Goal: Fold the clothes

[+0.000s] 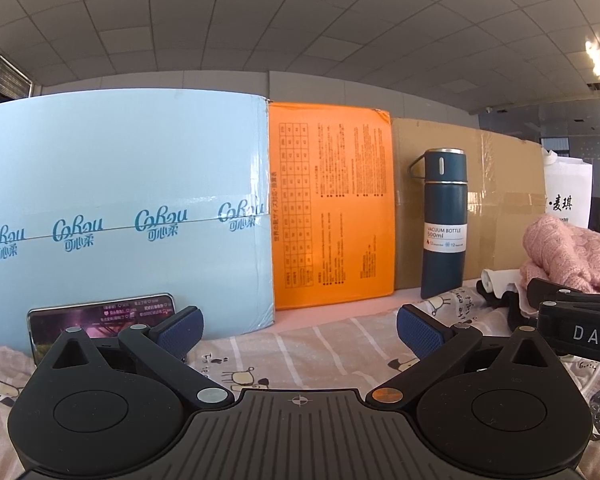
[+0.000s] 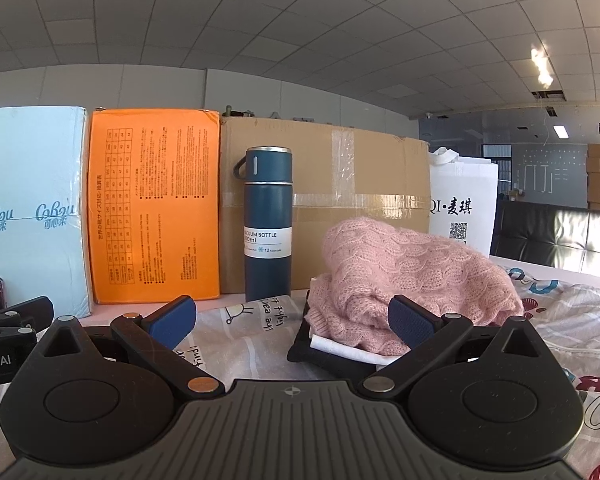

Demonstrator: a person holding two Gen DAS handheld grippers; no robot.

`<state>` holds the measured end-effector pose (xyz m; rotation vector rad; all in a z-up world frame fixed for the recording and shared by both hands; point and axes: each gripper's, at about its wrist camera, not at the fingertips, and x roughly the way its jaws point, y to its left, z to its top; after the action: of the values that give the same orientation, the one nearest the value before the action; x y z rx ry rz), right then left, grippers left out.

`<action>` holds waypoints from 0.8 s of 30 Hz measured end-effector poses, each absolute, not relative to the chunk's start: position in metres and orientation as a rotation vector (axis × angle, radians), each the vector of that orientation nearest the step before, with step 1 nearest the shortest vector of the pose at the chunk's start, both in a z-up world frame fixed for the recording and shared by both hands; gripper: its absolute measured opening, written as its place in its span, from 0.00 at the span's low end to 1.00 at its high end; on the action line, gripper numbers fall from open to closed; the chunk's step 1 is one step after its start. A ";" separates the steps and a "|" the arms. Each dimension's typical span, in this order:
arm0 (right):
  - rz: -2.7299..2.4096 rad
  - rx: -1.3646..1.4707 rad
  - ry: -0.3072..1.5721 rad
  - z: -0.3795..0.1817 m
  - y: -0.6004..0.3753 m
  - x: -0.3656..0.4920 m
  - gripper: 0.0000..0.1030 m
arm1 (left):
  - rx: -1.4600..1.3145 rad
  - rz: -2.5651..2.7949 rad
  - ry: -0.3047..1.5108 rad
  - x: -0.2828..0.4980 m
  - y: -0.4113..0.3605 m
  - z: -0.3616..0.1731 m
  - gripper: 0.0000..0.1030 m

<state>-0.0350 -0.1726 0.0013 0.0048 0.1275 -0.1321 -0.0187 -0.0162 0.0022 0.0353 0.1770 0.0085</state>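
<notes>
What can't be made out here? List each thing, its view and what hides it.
- Dark garment under the pink knit sweater: right wrist view, type unclear, mostly covered by the sweater.
- Phone: left wrist view, lower part hidden behind the left gripper; screen text too small.
- White shopping bag: right wrist view, its lettering partly cut off by the cardboard box.
- Vacuum bottle: small label print blurred.
</notes>
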 end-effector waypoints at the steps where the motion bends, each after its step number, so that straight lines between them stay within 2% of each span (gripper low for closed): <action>1: -0.130 0.005 0.130 0.001 -0.173 -0.035 1.00 | 0.035 0.008 0.176 -0.019 -0.016 0.002 1.00; 24: -0.115 0.004 0.151 0.001 -0.173 -0.031 1.00 | 0.035 -0.003 0.173 -0.019 -0.016 0.001 1.00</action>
<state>-0.0309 -0.1728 0.0006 0.0042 0.1511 -0.1151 -0.0193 -0.0165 0.0005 0.0350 0.1725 -0.0026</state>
